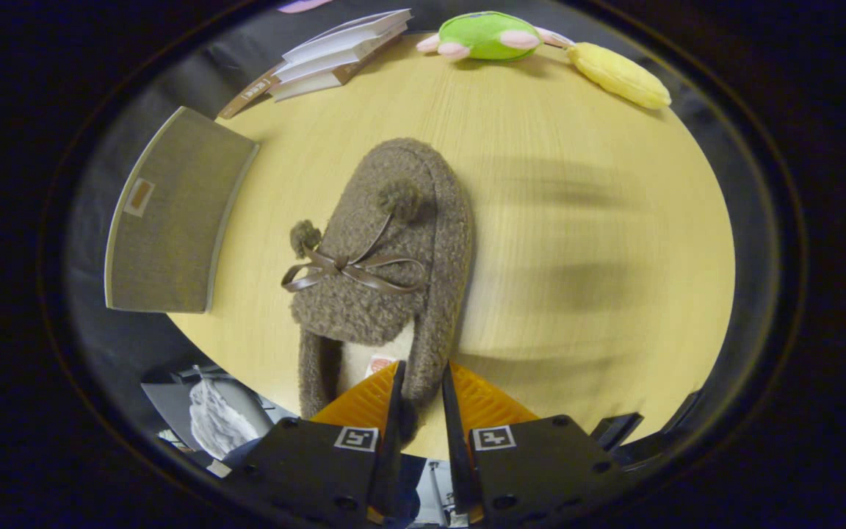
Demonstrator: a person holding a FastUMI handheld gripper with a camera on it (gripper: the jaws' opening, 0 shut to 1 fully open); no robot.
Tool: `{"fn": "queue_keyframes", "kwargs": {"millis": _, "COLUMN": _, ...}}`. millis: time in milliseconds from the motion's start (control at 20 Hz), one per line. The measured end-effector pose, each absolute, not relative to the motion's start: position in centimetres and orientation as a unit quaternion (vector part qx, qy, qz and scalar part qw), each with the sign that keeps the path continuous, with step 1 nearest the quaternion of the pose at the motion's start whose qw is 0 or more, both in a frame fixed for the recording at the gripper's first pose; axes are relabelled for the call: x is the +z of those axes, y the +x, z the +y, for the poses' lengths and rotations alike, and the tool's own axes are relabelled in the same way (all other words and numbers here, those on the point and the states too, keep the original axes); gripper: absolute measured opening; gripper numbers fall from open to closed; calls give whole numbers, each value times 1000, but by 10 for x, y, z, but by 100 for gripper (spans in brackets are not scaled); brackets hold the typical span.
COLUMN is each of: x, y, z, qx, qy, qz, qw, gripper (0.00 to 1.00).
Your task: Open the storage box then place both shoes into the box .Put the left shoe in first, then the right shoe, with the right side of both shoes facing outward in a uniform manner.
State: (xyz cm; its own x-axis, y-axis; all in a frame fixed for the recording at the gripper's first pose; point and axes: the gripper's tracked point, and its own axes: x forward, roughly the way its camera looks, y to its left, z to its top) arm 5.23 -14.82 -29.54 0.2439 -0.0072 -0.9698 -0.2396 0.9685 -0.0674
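Note:
A brown fuzzy slipper point(386, 264) with a brown ribbon bow and two pompoms hangs over the round wooden table point(577, 242), toe pointing away from me. My gripper point(421, 382) is shut on the slipper's heel-side wall, one finger inside the opening and one outside. The pale lining shows in the opening just ahead of the fingers. The grey fabric storage box point(173, 213) stands beyond and to the left of the slipper at the table's edge, its lid side facing me and closed.
A stack of books point(335, 55) lies at the far edge of the table. A green plush toy point(485, 37) and a yellow plush toy point(617, 73) lie beside it. Bare tabletop stretches to the right of the slipper.

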Motion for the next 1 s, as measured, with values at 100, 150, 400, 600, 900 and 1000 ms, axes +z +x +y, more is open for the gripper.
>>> {"fn": "queue_keyframes", "kwargs": {"millis": 100, "x": -293, "y": 52, "z": -148, "qx": 54, "qy": -65, "qz": 618, "qw": 781, "gripper": 25}}
{"fn": "queue_keyframes", "kwargs": {"millis": 150, "x": -294, "y": 51, "z": -147, "qx": 47, "qy": -43, "qz": 624, "qw": 779, "gripper": 21}}
{"fn": "queue_keyframes", "kwargs": {"millis": 400, "x": -295, "y": 55, "z": -146, "qx": 57, "qy": 20, "qz": 612, "qw": 789, "gripper": 6}}
{"fn": "queue_keyframes", "kwargs": {"millis": 600, "x": -291, "y": 51, "z": -150, "qx": 36, "qy": 46, "qz": 601, "qw": 797, "gripper": 4}}
{"fn": "queue_keyframes", "kwargs": {"millis": 900, "x": -257, "y": 41, "z": -129, "qx": 60, "qy": 119, "qz": 592, "qw": 795, "gripper": 3}}
{"fn": "queue_keyframes", "kwargs": {"millis": 1000, "x": -243, "y": 41, "z": -114, "qx": 72, "qy": 140, "qz": 583, "qw": 797, "gripper": 3}}
